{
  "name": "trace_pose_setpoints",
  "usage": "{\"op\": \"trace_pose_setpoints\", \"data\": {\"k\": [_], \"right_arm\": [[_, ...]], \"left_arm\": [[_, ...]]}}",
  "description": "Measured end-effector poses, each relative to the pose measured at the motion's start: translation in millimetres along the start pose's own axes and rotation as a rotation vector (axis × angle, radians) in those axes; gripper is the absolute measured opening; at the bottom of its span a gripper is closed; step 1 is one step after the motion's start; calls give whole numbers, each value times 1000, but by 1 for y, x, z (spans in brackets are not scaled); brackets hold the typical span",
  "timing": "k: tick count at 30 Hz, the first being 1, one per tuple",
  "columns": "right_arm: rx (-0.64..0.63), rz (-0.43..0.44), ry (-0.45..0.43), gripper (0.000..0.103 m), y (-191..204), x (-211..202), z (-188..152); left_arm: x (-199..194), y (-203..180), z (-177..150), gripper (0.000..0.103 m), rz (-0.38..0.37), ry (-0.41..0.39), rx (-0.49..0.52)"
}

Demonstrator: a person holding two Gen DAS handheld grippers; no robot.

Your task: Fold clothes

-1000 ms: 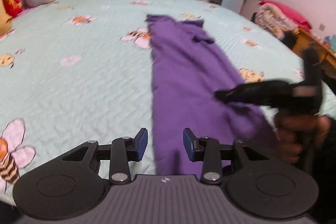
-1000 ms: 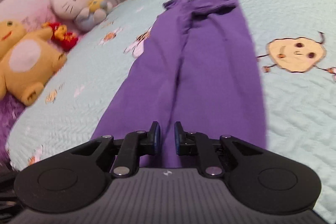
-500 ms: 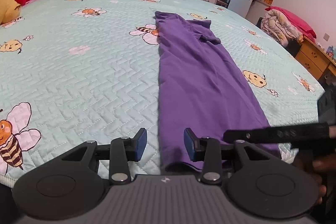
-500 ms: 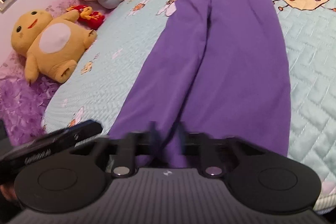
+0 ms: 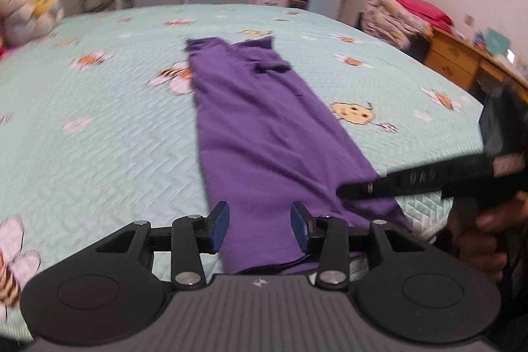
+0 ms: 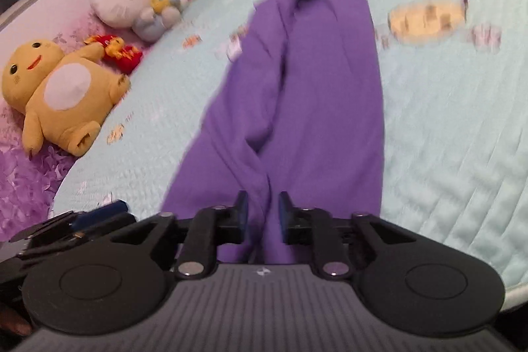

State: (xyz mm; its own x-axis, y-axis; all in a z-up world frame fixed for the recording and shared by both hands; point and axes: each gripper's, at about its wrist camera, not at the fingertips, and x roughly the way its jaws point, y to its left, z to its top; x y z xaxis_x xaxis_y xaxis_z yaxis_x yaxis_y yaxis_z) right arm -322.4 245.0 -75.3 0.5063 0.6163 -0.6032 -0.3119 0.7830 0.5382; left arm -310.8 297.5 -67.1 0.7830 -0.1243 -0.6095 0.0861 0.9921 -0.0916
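The purple garment (image 5: 264, 134) lies in a long narrow strip down the middle of the bed (image 5: 99, 137), already doubled lengthwise by the look of it, its near end at the edge closest to us. The left gripper (image 5: 259, 225) hangs over that near end with its jaws wide apart and nothing between them. The right gripper (image 6: 262, 213) has its jaws close on either side of a raised ridge of the cloth, apparently pinching it (blur makes the contact hard to swear to).

This will handle as thin, soft, floppy fabric: light, no stiffness, sagging wherever it isn't held. I'd judge the two near corners of the hem the sensible places to take hold.

No readable writing shows on the garment, and the marks on the tool are blurred.
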Motion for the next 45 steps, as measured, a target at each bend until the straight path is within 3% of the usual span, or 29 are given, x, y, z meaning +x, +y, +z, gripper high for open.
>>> {"op": "trace_pose_setpoints", "data": {"k": [2,3,7,9,10,11,12,14,18,22,25,30,33,36,41,43,45], "right_arm": [[-34,19,-60,27,7,-6,10],[-43,30,-91,34,11,-7,15],[-42,90,-109,38,17,22,34],[-57,65,-48,40,15,45,34],[-71,-11,-1,36,13,56,31],[-72,-29,-5,30,8,55,25],[-72,-42,-14,29,3,53,18],[-41,-37,-22,30,0,40,16],[-104,-5,-105,33,19,26,35],[-109,45,-156,36,35,41,76],[-103,46,-169,44,37,63,106],[-98,31,-194,44,38,98,153],[-105,13,-216,44,34,128,193],[-44,-5,-198,44,12,175,237],[117,-25,-138,46,-45,252,292],[216,-66,-112,37,-76,276,305],[287,22,-173,39,-88,268,313]], "left_arm": [[12,-1,-1,47,-13,17,3],[18,-2,-2,47,-20,27,3],[41,-6,-18,47,-1,110,24],[36,-6,-23,47,8,111,29],[33,-6,-26,47,13,111,31],[26,-6,-25,47,15,94,34],[18,-4,-24,47,15,75,35],[6,0,-19,48,-1,41,25],[11,2,-10,51,-27,17,16],[23,2,-9,51,-28,33,10],[33,1,-8,51,-28,45,5],[48,1,-7,52,-28,66,-3],[51,6,5,52,-34,33,-7],[63,14,13,53,-35,23,-22],[91,31,3,54,-31,89,-53],[89,32,3,54,-34,85,-40],[85,35,3,54,-40,81,-44]]}}
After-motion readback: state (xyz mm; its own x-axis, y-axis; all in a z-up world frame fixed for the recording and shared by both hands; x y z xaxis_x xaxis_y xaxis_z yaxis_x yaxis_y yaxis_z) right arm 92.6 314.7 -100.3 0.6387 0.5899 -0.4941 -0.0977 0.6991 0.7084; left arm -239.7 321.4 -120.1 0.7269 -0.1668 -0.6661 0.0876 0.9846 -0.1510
